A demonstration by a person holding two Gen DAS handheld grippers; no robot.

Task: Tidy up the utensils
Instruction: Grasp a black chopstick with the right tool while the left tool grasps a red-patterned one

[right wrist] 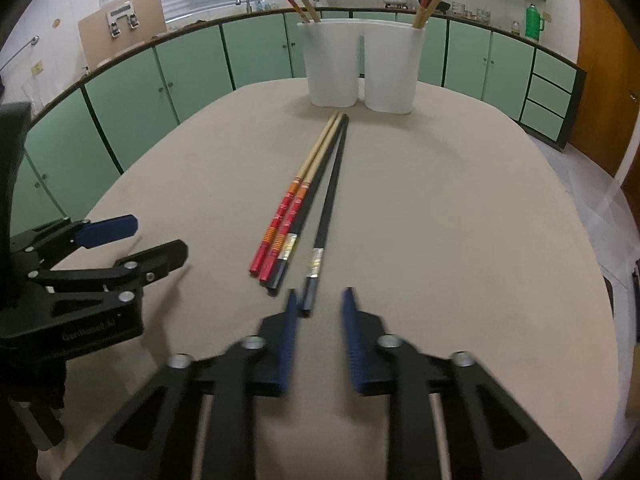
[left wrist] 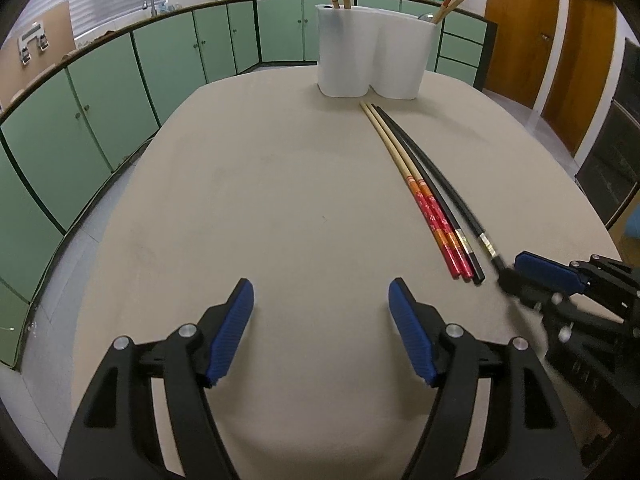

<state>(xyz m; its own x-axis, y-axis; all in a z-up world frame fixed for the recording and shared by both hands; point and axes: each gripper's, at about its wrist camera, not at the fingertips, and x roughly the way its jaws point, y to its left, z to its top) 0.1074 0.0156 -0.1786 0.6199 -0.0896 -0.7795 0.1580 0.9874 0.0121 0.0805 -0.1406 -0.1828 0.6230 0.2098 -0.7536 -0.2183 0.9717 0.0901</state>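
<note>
Chopsticks, four, mid-worktop [right wrist: 440, 220]: your target, the separated black chopstick [right wrist: 326, 208], lies lengthwise, tip toward the far-edge white holder [right wrist: 360, 68], butt just ahead of your right hand-held gripper [right wrist: 320, 300], released, straddling it. Left hand-held gripper [left wrist: 320, 292] released, farther off.

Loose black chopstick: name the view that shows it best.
Right wrist view: the loose black chopstick runs full length, its end between the open right gripper fingers. The left wrist view shows it far right, end blurred against that gripper.
</note>
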